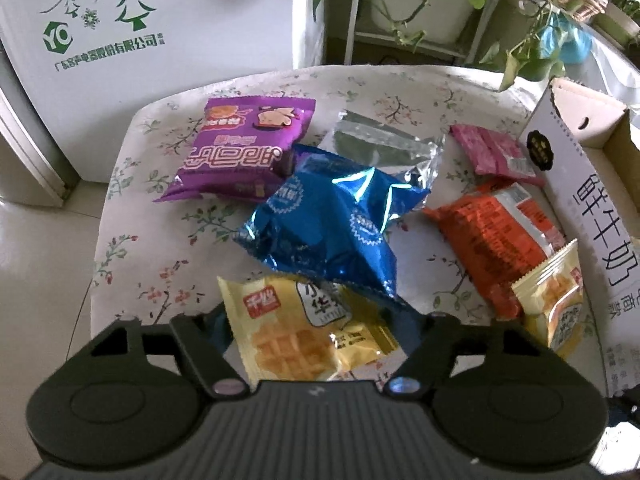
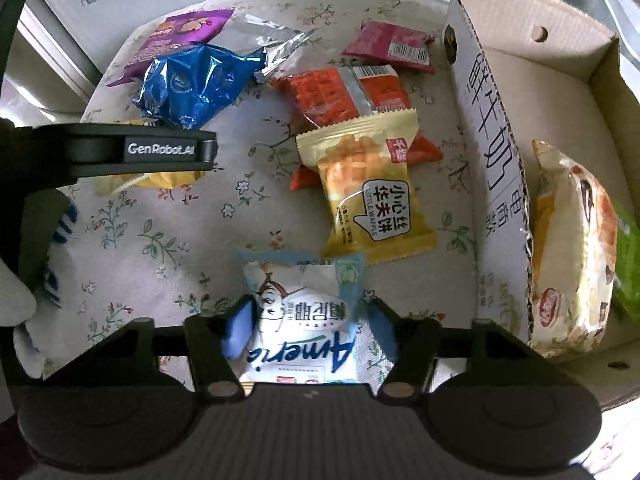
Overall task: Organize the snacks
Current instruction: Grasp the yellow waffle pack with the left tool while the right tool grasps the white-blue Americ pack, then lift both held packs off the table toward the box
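Tongs work in pairs here: the right tongs are clamped on the white packet, the left tongs on the yellow waffle packet; next, lift both into the cardboard box along the desk's right edge.

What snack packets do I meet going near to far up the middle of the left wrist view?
Yellow waffle packet between the left gripper's fingers, then the blue foil packet, then the silver wrapper. The purple packet lies off to the left, level with the silver one.
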### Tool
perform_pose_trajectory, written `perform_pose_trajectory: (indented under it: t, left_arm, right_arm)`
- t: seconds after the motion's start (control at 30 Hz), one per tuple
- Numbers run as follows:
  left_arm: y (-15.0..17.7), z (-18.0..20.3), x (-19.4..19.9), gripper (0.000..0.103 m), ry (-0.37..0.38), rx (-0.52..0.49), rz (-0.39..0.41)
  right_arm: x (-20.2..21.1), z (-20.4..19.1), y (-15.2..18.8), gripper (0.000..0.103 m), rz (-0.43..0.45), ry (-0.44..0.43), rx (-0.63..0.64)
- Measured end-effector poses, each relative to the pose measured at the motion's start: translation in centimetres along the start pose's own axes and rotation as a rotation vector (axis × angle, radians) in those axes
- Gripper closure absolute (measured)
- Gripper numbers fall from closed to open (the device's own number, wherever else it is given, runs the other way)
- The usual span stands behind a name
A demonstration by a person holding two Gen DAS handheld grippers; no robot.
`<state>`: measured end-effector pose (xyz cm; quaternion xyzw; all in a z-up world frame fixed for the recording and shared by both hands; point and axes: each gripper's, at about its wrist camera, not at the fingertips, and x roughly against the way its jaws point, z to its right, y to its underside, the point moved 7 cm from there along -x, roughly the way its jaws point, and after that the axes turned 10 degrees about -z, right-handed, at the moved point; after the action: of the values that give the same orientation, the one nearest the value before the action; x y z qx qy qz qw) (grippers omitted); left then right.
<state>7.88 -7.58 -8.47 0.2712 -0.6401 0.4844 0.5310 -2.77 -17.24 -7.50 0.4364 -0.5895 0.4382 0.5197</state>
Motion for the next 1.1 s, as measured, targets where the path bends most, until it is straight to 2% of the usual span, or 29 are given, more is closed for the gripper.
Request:
perform_pose_trajectory:
  t: [0.07,0.27,0.3,0.33,0.73,1.1]
  left_arm:
    - [0.2,-0.2,0.2,0.032,0.007,0.004,0.001]
    - [0.8,-0.9,1.0,0.044,0.057,0.030,0.000]
    - [0.9,-1.0,1.2,0.046,0.063,0.033,0.000]
    - [1.0,-1.2,1.3,0.054,0.068,0.033,0.001]
    - [3.8,-1.2,2.6,0.058,0.103,-0.044,-0.002]
    - [4.5,-0.7,3.3,0.061,0.107,-0.081,0.017]
  right_arm:
    - [0.3,0.1,0.1,0.045,0.003,-0.008,0.009]
    - [0.7,0.2,0.1,0.046,0.015,-0.033,0.014]
    - [0.9,0.1,0.2,0.046,0.018,-0.038,0.013]
    - [1.0,0.1,0.1,0.046,0.022,-0.043,0.012]
    - [2.0,0.4,-0.3,0.046,0.057,-0.061,-0.012]
    - [2.7,0.5,-0.1,0.046,0.069,-0.068,-0.025]
